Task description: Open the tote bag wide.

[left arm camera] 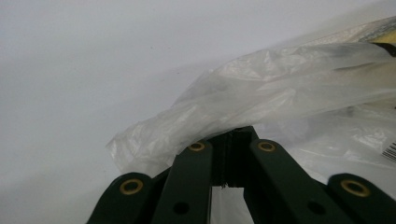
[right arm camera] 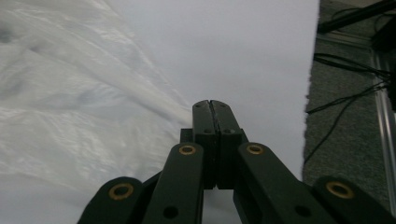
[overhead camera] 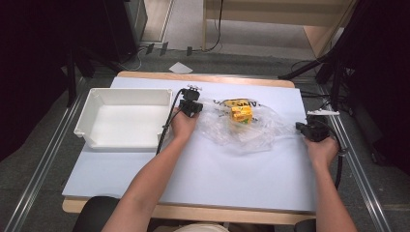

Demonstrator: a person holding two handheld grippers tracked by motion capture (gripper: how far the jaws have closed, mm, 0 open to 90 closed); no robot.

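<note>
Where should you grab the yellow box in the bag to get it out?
Probably by its two long flat sides, from above. The yellow box lies inside the crumpled clear bag, so film covers it; the bag's mouth would likely need opening first, which I can't locate here.

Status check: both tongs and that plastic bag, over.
Left tongs shut on the bag's left edge. Right tongs shut at its right edge, grip unclear. Yellow carton inside. White bin empty.

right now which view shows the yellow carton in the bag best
The high view: the yellow carton sits whole inside the clear plastic bag, mid-table. The left gripper view catches just a yellow edge through crumpled plastic; the right gripper view has bag film but nothing yellow.
</note>
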